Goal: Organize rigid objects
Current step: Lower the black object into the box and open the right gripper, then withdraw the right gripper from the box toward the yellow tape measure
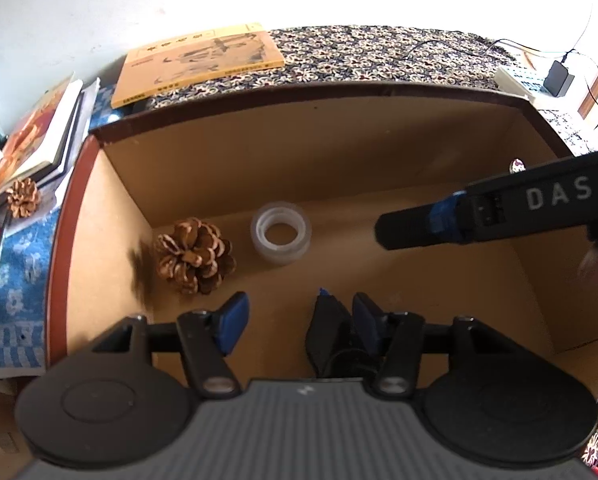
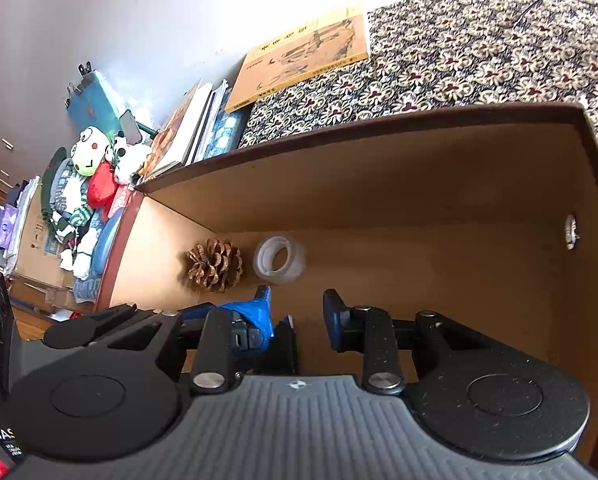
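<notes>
A brown cardboard box (image 1: 227, 152) stands open on the table. Inside lie a pine cone (image 1: 195, 255) and a clear tape roll (image 1: 281, 233), side by side at the left; both also show in the right wrist view, the pine cone (image 2: 215, 265) and the tape roll (image 2: 279, 259). A black object (image 1: 327, 332) lies on the box floor by my left gripper's right finger. My left gripper (image 1: 299, 312) is open and empty over the box floor. My right gripper (image 2: 297, 312) is open and empty inside the box; it shows from the side in the left wrist view (image 1: 499, 212).
A second pine cone (image 1: 23, 197) sits on stacked books (image 1: 47, 136) left of the box. A yellow book (image 1: 203, 60) lies behind the box on a patterned cloth (image 1: 379, 52). Plush toys (image 2: 95, 168) stand far left. A charger and cables (image 1: 559, 76) lie at back right.
</notes>
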`<state>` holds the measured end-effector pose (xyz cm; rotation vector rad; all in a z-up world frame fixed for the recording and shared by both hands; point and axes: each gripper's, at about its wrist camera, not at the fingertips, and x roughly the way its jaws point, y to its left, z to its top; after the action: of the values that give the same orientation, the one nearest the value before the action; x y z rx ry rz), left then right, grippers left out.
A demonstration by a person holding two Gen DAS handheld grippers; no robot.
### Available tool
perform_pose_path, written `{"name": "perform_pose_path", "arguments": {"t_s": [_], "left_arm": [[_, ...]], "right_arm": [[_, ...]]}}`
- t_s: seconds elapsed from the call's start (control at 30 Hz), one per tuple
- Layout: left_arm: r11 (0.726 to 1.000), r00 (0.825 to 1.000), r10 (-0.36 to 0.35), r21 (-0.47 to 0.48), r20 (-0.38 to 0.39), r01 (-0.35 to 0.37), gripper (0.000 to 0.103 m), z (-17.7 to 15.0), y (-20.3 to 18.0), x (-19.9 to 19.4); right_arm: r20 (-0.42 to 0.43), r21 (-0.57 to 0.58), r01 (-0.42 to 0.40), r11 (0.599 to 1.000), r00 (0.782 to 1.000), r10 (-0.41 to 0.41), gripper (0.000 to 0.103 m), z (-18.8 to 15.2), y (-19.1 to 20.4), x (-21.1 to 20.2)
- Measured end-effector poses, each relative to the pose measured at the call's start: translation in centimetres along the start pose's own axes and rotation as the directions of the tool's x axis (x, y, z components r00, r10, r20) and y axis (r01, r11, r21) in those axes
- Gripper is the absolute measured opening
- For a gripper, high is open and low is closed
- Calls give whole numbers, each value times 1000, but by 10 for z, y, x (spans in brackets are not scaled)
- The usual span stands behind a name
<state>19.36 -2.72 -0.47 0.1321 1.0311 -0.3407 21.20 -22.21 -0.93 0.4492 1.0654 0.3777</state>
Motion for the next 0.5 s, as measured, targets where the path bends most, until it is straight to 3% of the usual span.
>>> {"name": "perform_pose_path", "arguments": {"t_s": [0.5], "left_arm": [[996,996,87,1,1,-87,58,-1,-5,1]], "right_arm": [[83,6,40,999,996,-40,11,-20,-6,-12]]}}
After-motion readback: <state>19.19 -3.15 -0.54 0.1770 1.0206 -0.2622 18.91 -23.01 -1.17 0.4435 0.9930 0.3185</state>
